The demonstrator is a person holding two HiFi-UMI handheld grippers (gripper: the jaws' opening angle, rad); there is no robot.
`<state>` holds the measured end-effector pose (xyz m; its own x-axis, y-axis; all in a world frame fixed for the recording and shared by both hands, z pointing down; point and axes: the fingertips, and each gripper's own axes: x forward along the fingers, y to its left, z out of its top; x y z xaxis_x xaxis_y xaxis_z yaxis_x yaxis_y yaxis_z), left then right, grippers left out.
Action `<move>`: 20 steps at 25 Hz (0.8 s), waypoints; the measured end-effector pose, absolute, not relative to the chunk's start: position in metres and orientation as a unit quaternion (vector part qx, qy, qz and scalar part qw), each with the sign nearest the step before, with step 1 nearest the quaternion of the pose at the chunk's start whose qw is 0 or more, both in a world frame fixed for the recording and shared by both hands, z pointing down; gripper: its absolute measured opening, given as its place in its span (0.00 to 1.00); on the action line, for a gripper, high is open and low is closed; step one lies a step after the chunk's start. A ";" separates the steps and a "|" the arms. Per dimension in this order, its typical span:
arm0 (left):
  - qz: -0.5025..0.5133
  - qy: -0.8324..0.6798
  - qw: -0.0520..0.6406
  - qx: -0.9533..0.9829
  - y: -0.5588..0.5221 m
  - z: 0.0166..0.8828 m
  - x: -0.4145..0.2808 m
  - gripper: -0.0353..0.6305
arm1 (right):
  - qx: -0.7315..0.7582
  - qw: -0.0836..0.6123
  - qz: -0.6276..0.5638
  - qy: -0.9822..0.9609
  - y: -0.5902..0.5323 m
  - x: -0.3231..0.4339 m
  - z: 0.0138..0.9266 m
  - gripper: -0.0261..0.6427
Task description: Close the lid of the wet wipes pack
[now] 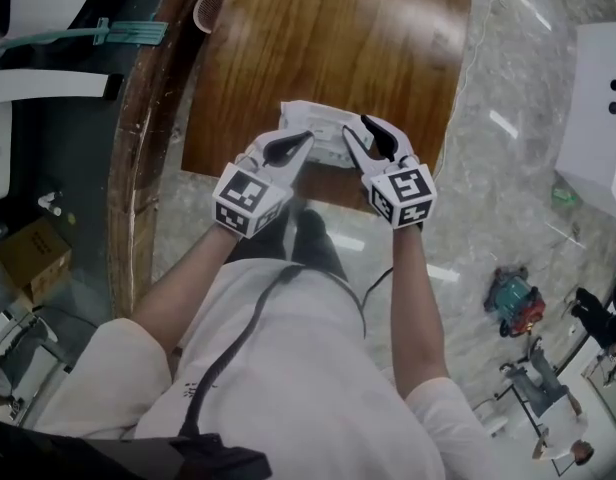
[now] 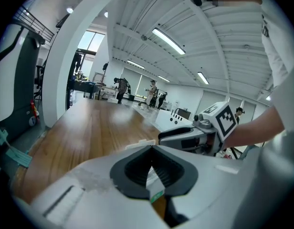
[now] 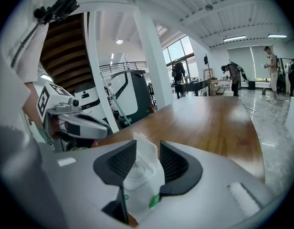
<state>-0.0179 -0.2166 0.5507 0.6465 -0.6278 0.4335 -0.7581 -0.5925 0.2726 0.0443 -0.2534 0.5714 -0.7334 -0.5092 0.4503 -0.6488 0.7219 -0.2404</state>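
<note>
The white wet wipes pack (image 1: 323, 120) lies near the front edge of the wooden table (image 1: 318, 38). Its flip lid (image 3: 140, 148) stands upright, open above the round dispenser opening (image 3: 136, 170). My right gripper (image 1: 355, 125) is at the pack's right end, open, with the raised lid between its jaws (image 3: 148, 151) and the pads clear of it. At the pack's left end my left gripper (image 1: 306, 142) has its jaw tips together (image 2: 151, 150). A white strip of the pack (image 2: 154, 178) is pinched between its pads. The two grippers face each other across the pack.
A clear plastic cup (image 1: 210, 8) stands at the table's far left corner. The table's front edge (image 1: 288, 180) runs just below the grippers. A white cabinet (image 1: 598, 118) stands on the floor to the right and a cardboard box (image 1: 28, 258) to the left. People stand far off.
</note>
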 end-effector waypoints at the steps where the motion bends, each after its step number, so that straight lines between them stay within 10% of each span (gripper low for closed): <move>1: 0.150 -0.394 0.222 0.879 -0.216 0.553 -0.018 0.06 | 0.316 0.180 0.196 -0.911 -0.255 0.043 0.574 0.28; 20: 0.149 -0.405 0.232 0.872 -0.220 0.557 -0.024 0.06 | 0.252 0.196 0.190 -0.928 -0.255 0.021 0.588 0.31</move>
<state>-0.0236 -0.2197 0.5568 0.6271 -0.6376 0.4474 -0.7757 -0.5637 0.2838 0.0209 -0.2549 0.5884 -0.7964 -0.3924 0.4602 -0.5417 0.8012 -0.2542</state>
